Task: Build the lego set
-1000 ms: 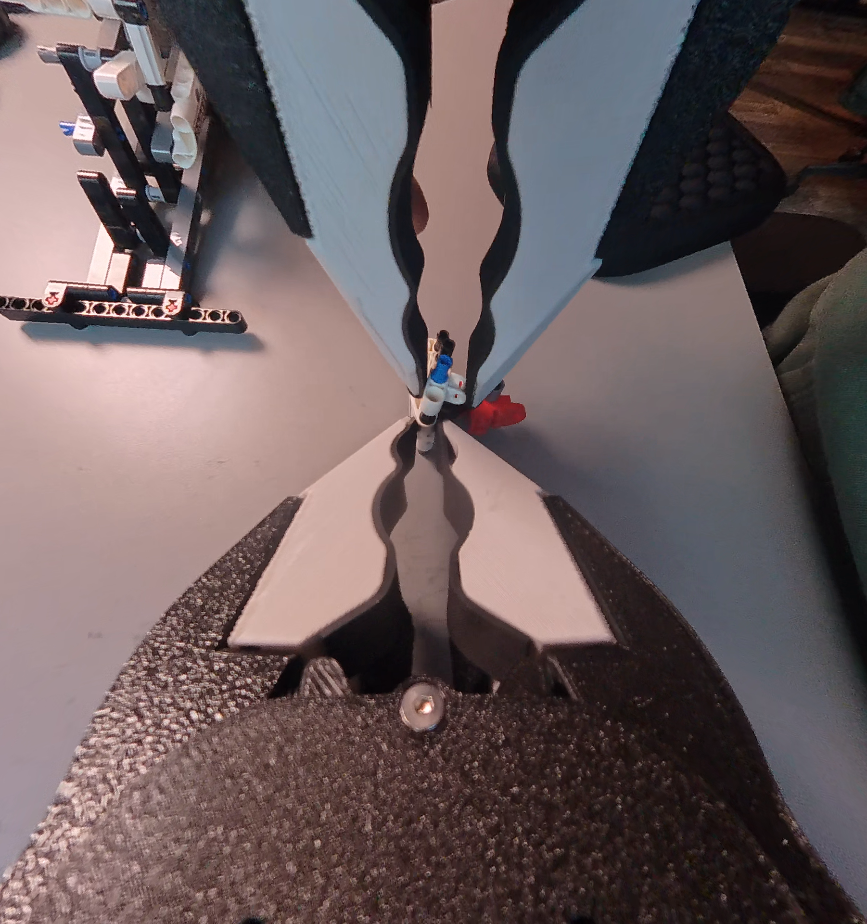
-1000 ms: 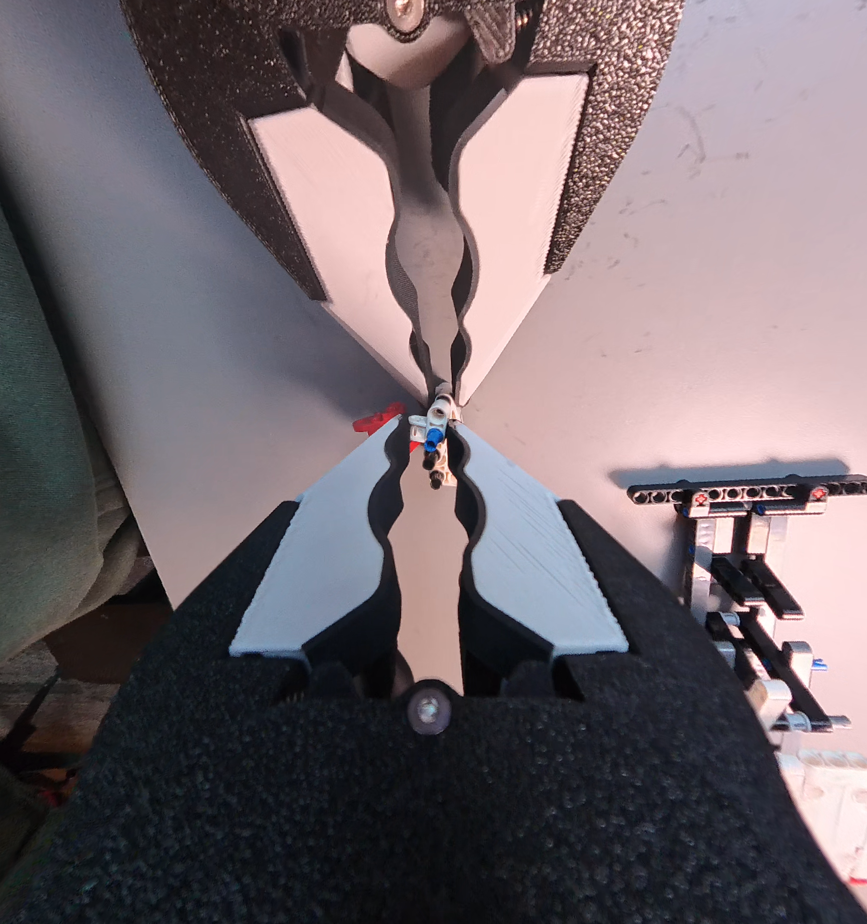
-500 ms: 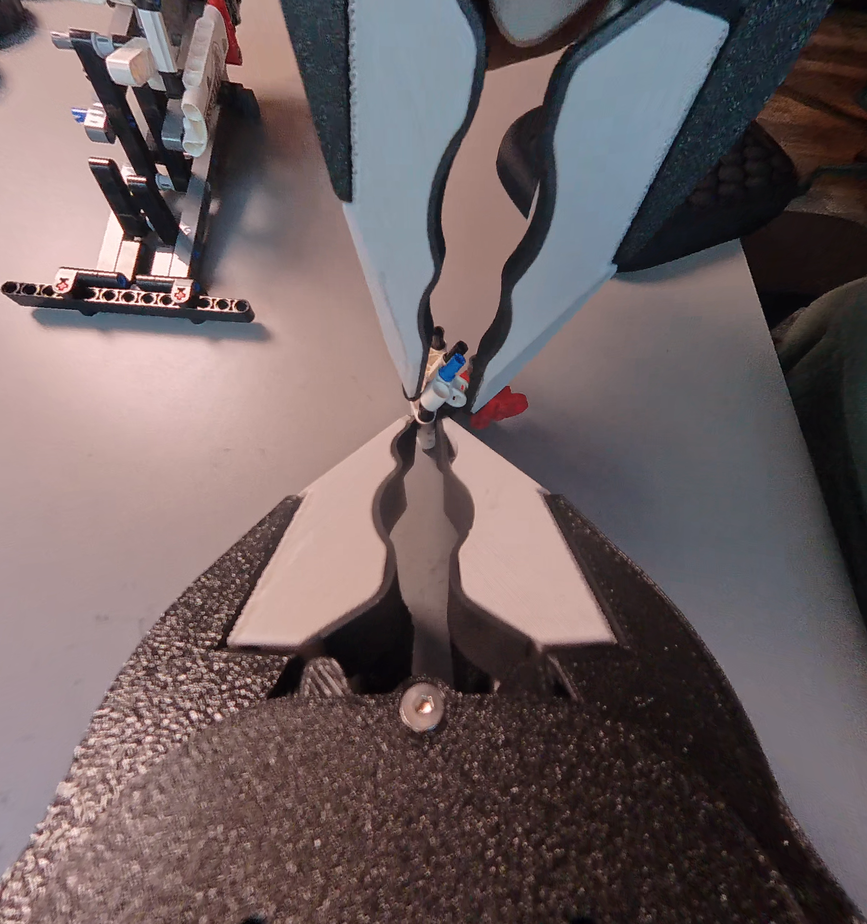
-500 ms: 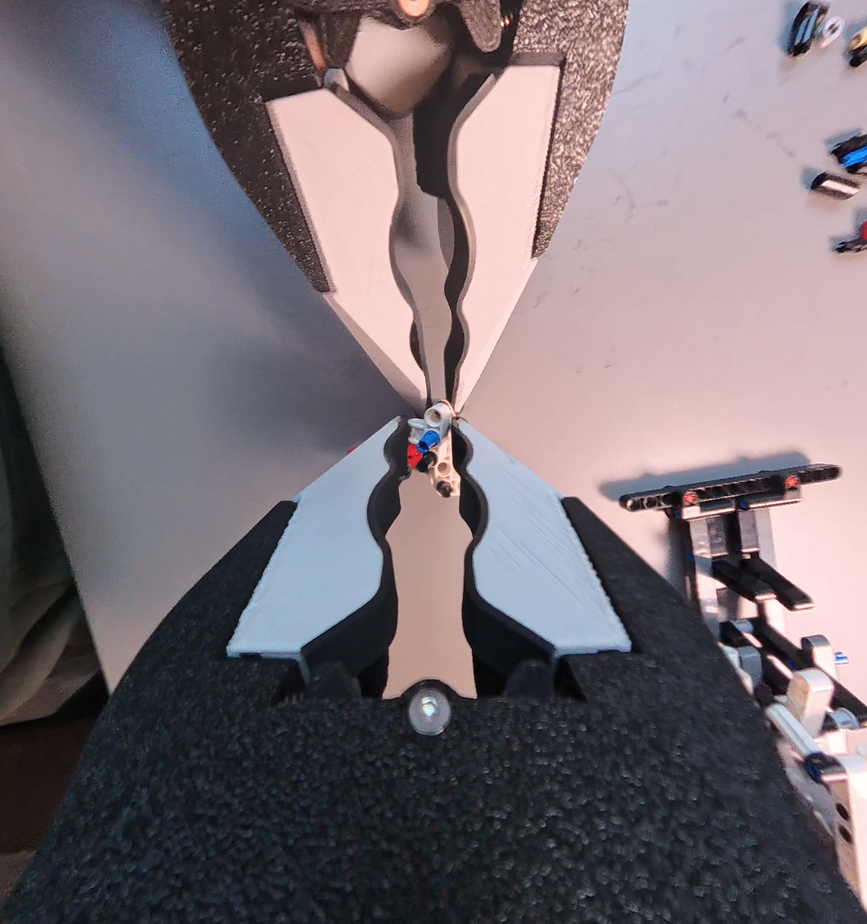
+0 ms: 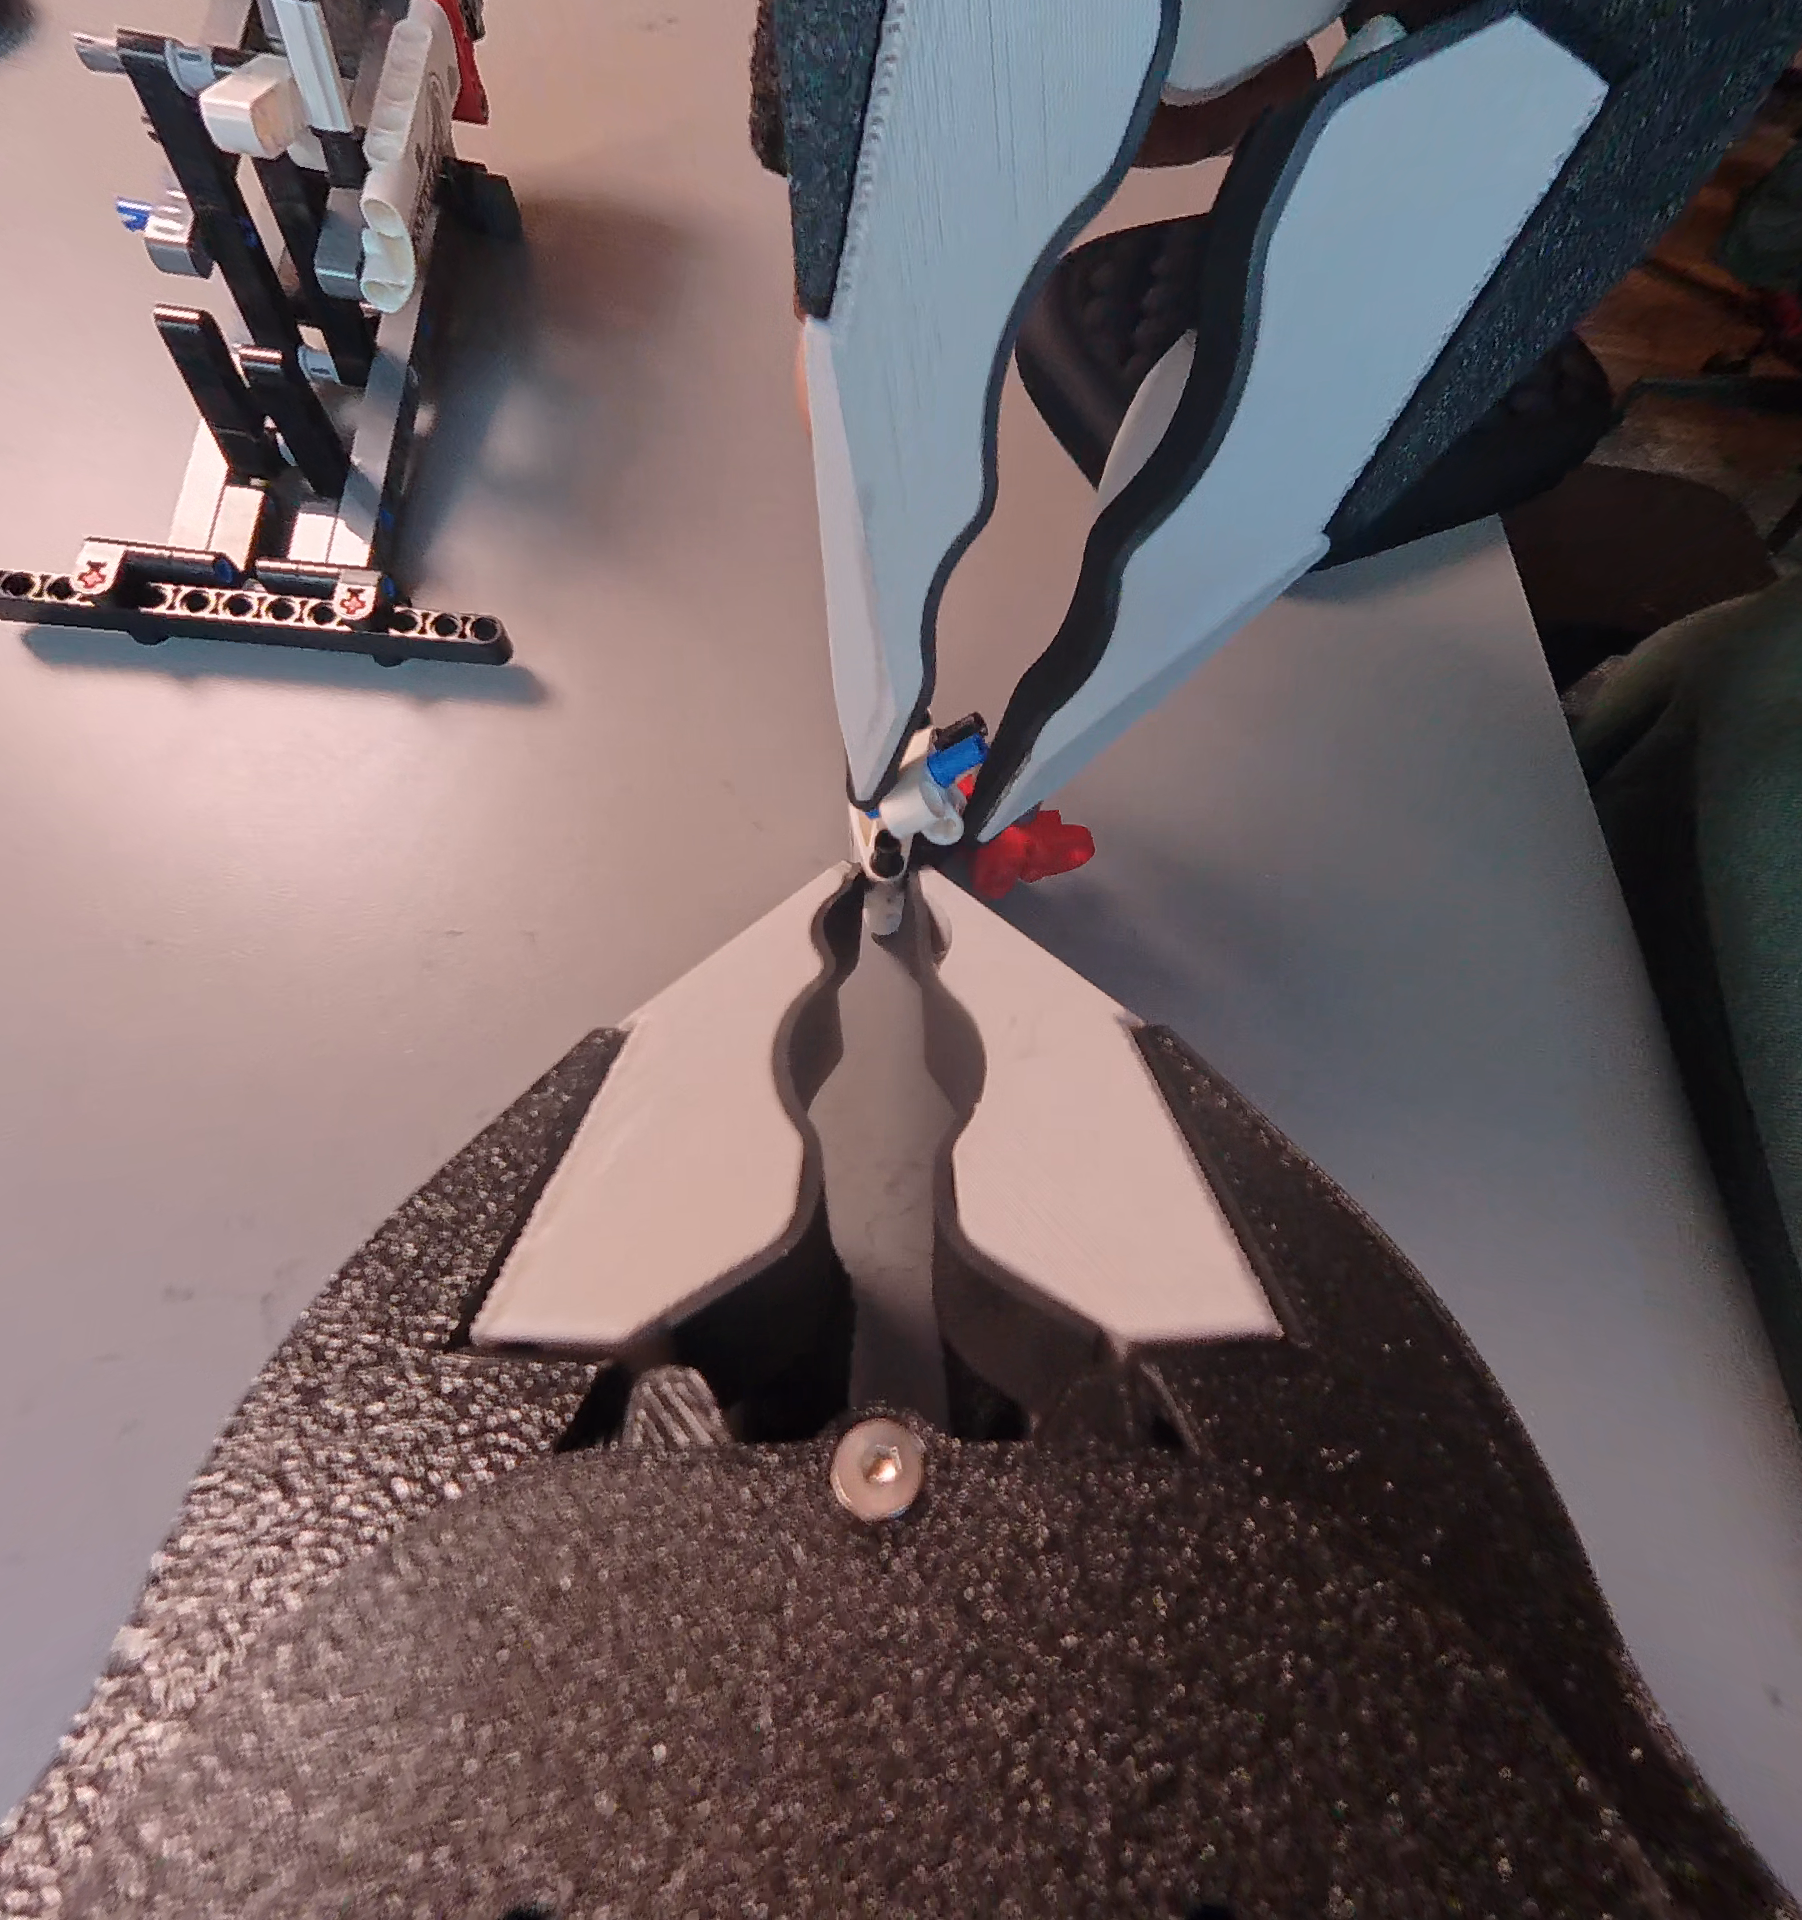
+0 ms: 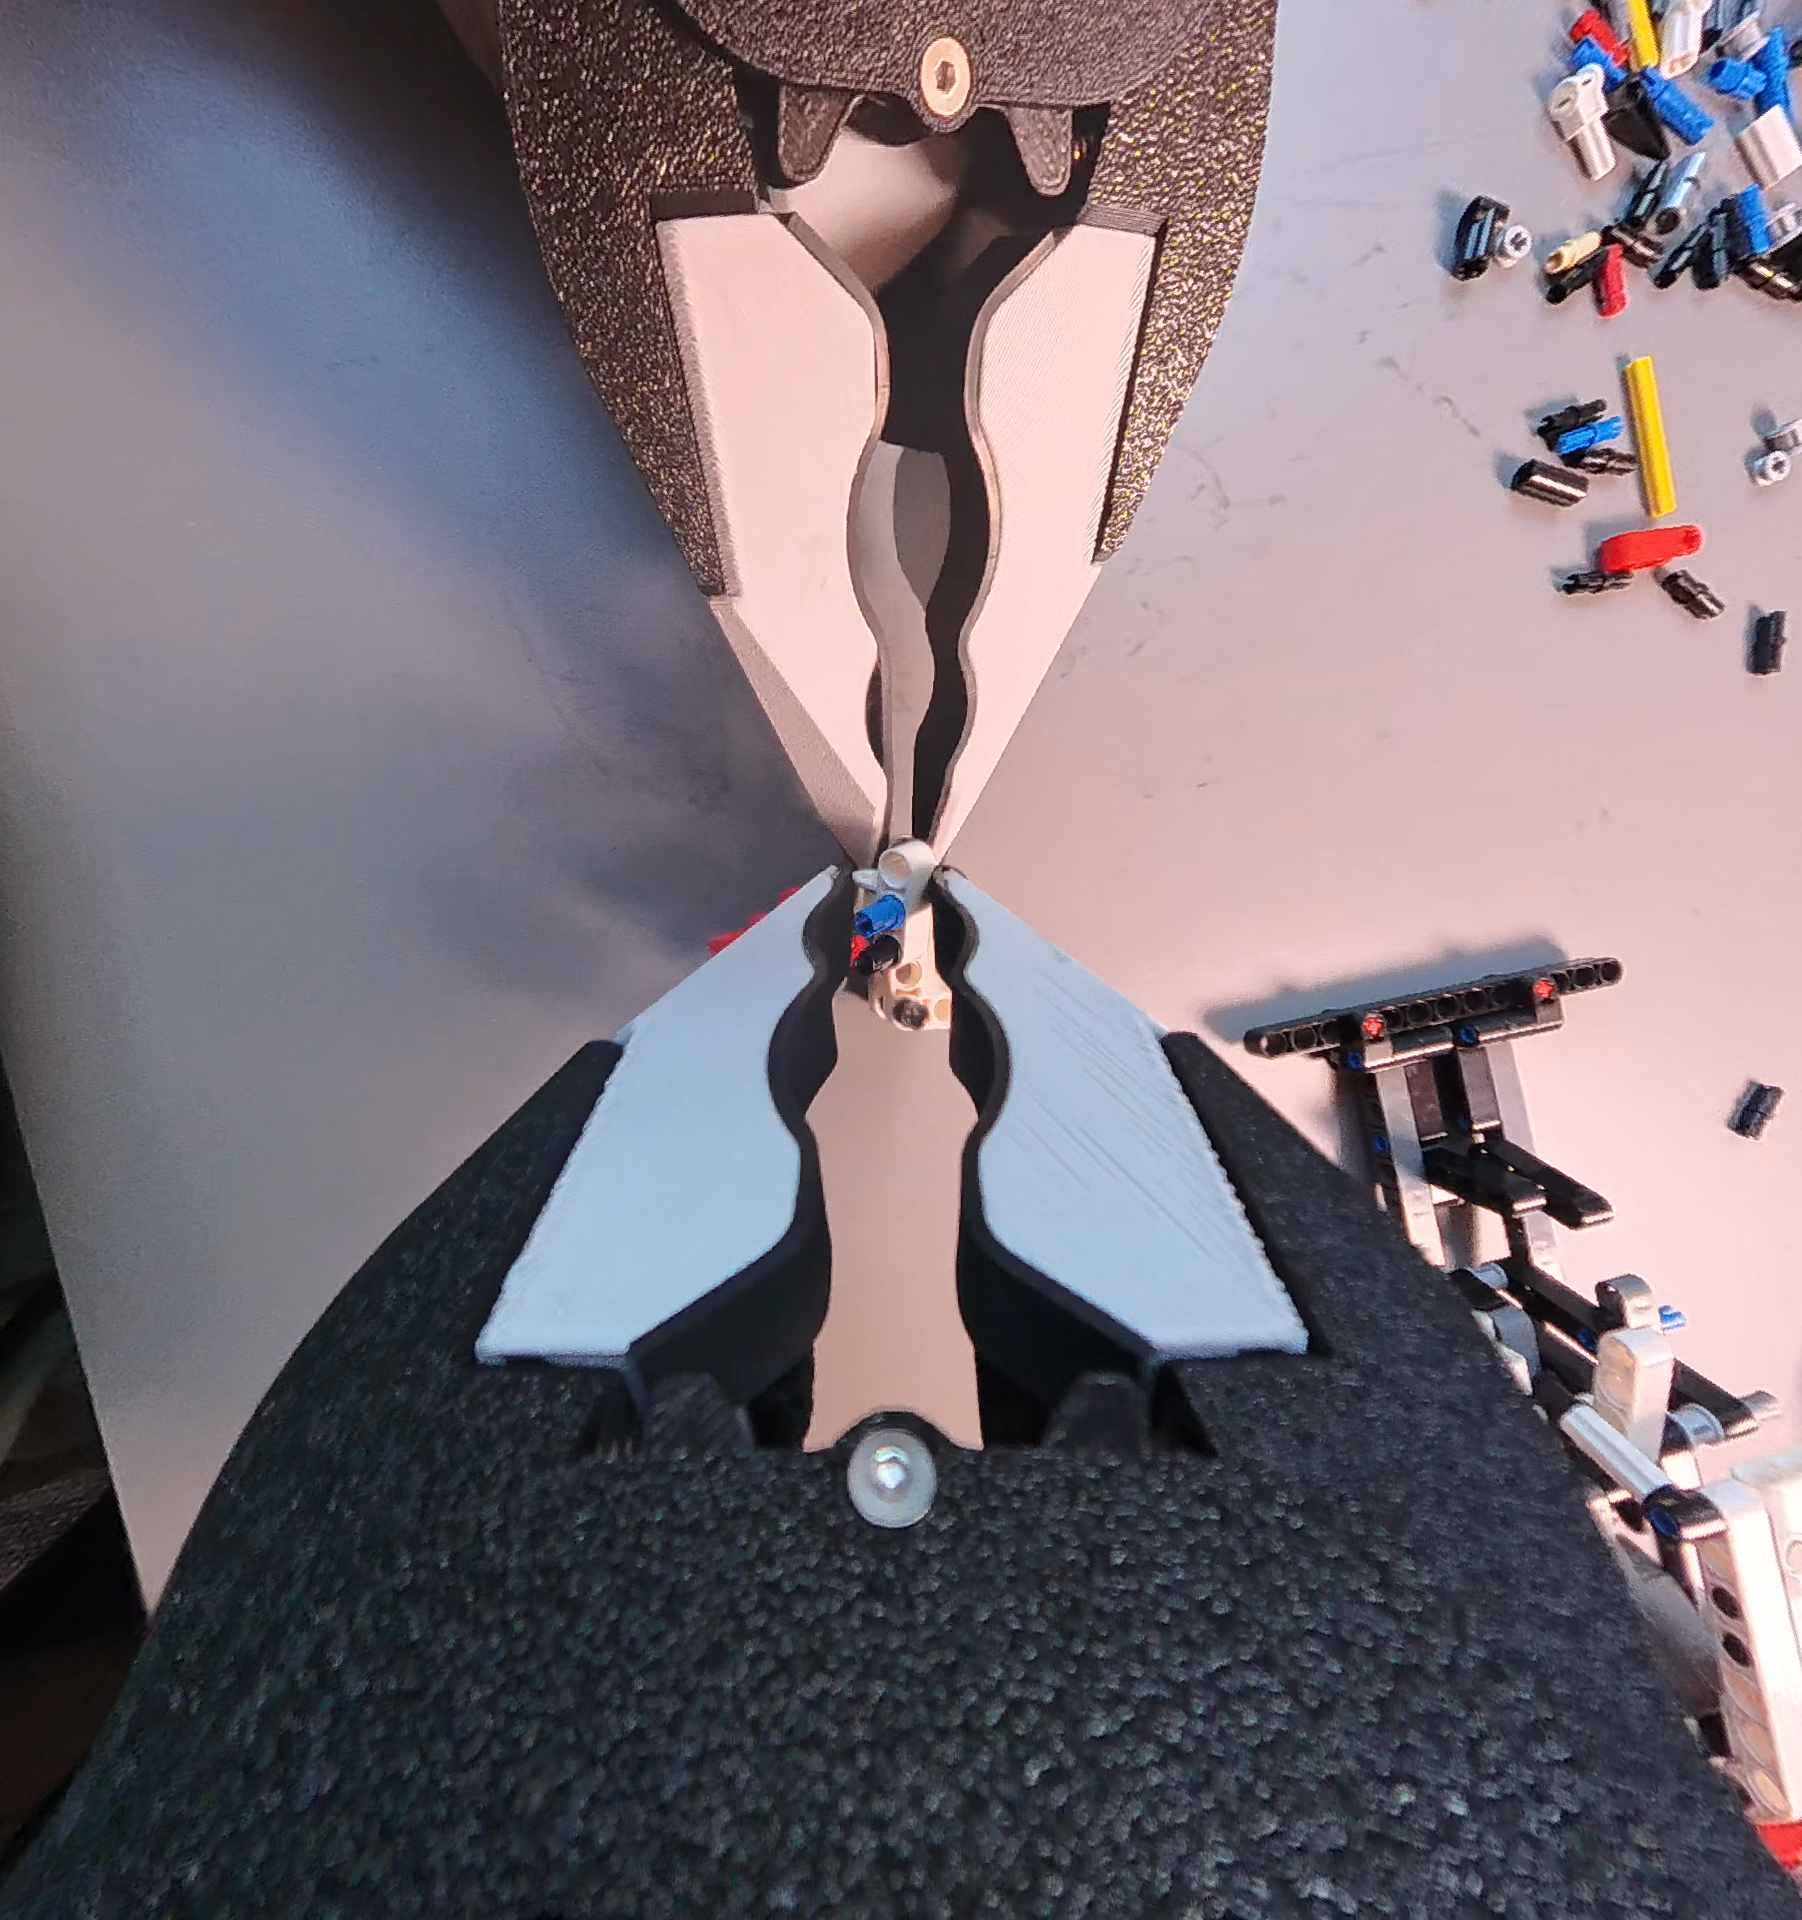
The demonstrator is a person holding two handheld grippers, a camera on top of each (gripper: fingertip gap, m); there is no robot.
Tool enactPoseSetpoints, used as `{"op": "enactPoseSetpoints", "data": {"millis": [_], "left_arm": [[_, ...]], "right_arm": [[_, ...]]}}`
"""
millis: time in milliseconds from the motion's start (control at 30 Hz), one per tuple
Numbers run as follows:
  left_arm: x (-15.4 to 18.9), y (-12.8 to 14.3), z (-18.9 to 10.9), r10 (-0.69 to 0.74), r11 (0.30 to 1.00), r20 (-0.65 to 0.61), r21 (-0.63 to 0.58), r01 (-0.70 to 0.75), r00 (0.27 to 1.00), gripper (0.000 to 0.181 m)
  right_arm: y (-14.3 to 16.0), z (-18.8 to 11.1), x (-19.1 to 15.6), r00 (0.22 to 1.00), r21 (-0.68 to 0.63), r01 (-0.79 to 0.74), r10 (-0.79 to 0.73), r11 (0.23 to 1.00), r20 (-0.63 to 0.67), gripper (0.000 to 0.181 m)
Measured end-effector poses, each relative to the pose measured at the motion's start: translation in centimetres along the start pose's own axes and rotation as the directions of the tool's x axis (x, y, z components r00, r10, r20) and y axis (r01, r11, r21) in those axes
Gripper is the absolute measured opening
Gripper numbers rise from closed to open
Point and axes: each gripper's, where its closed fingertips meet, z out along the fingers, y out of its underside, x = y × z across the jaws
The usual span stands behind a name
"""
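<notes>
The two grippers meet tip to tip above the table. The lego model stands well to one side. Loose pieces lie scattered beyond it.

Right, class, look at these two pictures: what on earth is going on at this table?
A person works two handheld grippers tip to tip over a grey table. The left gripper and right gripper both pinch a small white lego subassembly carrying blue and black pins. A red piece lies just beside it. The partly built model sits to one side, untouched, and loose pieces are scattered farther off.
</notes>
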Motion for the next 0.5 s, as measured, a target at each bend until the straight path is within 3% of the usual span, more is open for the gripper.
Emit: {"op": "enactPoseSetpoints", "data": {"millis": [133, 500], "left_arm": [[0.7, -0.1, -0.3, 0.048, 0.999, -0.037, 0.018, -0.047, 0.998, 0.008], [1.4, -2.3, -2.2, 0.258, 0.955, 0.026, 0.146, -0.259, 0.966, 0.008]], "right_arm": [[0.3, -0.2, -0.1, 0.997, -0.031, -0.01, 0.012, 0.999, 0.071, 0.014], [-0.6, -0.4, -1.2, 0.974, 0.003, -0.071, 0.069, 0.997, 0.218, 0.015]]}}
